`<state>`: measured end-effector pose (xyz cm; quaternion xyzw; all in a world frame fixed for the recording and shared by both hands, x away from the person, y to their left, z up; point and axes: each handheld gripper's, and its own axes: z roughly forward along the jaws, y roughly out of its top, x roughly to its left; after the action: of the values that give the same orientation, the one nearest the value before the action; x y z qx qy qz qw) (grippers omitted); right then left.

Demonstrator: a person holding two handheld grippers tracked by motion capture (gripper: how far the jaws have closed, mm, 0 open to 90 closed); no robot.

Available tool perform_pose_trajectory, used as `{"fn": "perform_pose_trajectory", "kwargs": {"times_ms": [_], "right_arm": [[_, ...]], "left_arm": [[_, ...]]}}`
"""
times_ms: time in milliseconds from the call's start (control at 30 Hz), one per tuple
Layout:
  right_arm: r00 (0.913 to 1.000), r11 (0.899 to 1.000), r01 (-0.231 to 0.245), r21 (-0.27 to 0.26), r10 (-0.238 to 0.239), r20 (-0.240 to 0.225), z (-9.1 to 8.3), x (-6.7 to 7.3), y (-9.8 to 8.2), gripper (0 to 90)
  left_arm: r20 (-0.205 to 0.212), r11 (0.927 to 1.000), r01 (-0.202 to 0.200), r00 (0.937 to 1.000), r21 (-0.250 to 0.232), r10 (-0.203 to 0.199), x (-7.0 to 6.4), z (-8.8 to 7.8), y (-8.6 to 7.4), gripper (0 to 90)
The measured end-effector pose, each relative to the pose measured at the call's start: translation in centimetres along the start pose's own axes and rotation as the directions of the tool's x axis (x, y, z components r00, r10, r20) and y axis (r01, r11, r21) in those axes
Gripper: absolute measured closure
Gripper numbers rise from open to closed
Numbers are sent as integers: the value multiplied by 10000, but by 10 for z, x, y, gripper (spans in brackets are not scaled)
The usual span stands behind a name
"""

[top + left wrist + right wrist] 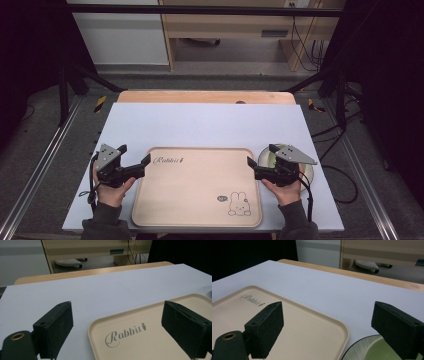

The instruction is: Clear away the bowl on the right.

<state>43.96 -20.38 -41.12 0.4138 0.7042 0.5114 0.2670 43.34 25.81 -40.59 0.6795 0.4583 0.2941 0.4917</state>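
Note:
A beige tray (pixel 195 195) with "Rabbit" lettering and a bunny drawing lies at the near middle of the white table top (pixel 200 125). My left gripper (pixel 134 154) hovers at the tray's far left corner, open and holding nothing. In the left gripper view that tray corner (pixel 140 340) lies between the jaws of the left gripper (pixel 118 315). My right gripper (pixel 261 155) is open at the tray's far right corner, above a green-and-white bowl (pixel 311 174). In the right gripper view the right gripper (pixel 327 315) spans the tray's rim (pixel 307 335) and the bowl (pixel 362 348).
The white sheet covers a wooden table whose far edge (pixel 200 96) shows beyond it. Dark frame bars (pixel 65 90) stand at both sides. A wooden cabinet (pixel 240 30) and cables (pixel 305 45) are on the floor behind.

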Motion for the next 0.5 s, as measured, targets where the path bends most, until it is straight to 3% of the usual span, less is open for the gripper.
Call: {"fn": "perform_pose_trajectory", "kwargs": {"times_ms": [500], "right_arm": [[9997,10000,-66,-10,66,221,-6,-3,2,109]], "left_arm": [[-13,10000,-23,10000,56,23,0,0,-1,101]]}}
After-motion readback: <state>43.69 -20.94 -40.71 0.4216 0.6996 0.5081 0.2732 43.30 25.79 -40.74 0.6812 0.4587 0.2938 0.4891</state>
